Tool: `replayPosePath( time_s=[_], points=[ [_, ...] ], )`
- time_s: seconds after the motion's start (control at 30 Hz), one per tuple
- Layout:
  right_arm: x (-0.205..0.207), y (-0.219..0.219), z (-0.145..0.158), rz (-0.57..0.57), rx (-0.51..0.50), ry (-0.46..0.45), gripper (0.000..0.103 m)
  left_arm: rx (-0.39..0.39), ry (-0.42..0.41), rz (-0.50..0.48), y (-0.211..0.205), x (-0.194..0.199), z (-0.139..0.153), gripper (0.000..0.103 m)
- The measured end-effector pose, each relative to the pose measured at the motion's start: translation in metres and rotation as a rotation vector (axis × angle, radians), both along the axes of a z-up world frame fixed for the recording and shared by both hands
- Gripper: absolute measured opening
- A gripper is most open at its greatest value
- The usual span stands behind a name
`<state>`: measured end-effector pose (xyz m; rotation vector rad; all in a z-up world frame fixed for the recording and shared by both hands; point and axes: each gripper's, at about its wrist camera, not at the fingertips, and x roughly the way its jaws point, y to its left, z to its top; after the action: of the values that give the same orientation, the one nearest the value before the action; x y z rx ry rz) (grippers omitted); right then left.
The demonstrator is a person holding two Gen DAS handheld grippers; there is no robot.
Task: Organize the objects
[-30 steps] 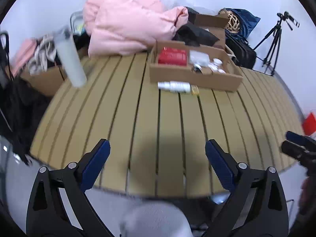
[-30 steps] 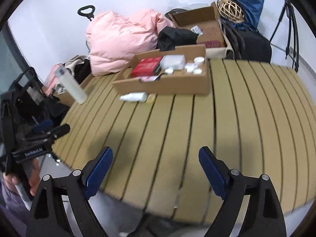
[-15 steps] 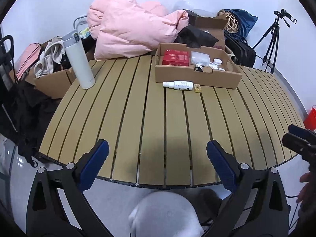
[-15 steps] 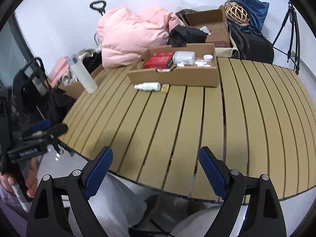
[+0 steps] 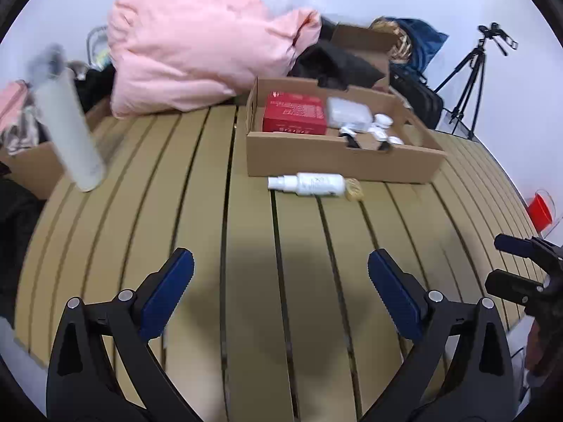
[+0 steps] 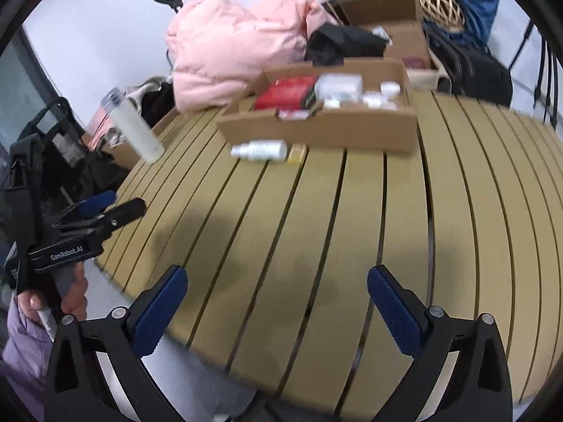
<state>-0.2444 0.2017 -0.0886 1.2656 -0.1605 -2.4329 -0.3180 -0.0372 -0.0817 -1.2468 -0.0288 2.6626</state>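
Left wrist view: we see the round tan slatted table (image 5: 197, 218), then the shallow brown cardboard tray (image 5: 345, 160), then the white plastic spray bottle (image 5: 309, 183) lying just before it. We hold the left gripper (image 5: 280, 274) wide, empty; the right gripper (image 6: 277, 290), its jaws just opened further, likewise.

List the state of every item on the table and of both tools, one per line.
Left tool: open, nothing between its fingers.
Right tool: open, empty; its jaws have just been opening.
White spray bottle: lying on its side in front of the cardboard tray.
Cardboard tray: open-topped, partly filled.
Red box: lying flat in the tray.
White tumbler: upright, lid on.
Small yellow packet: flat beside the bottle.
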Motion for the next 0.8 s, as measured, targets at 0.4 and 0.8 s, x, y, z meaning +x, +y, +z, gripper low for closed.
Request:
replayPosePath(
  time_s=[0.4, 0.8],
  points=[
    [-0.141, -0.054, -0.055, 0.028, -0.03, 0.006, 0.039, 0.175, -0.099, 0.084, -0.016, -0.115, -0.05, 0.061],
    [-0.178, -0.089, -0.086, 0.069, -0.031, 0.006, 0.035, 0.307, -0.157, 0.1, -0.021, -0.113, -0.068, 0.013]
  ],
)
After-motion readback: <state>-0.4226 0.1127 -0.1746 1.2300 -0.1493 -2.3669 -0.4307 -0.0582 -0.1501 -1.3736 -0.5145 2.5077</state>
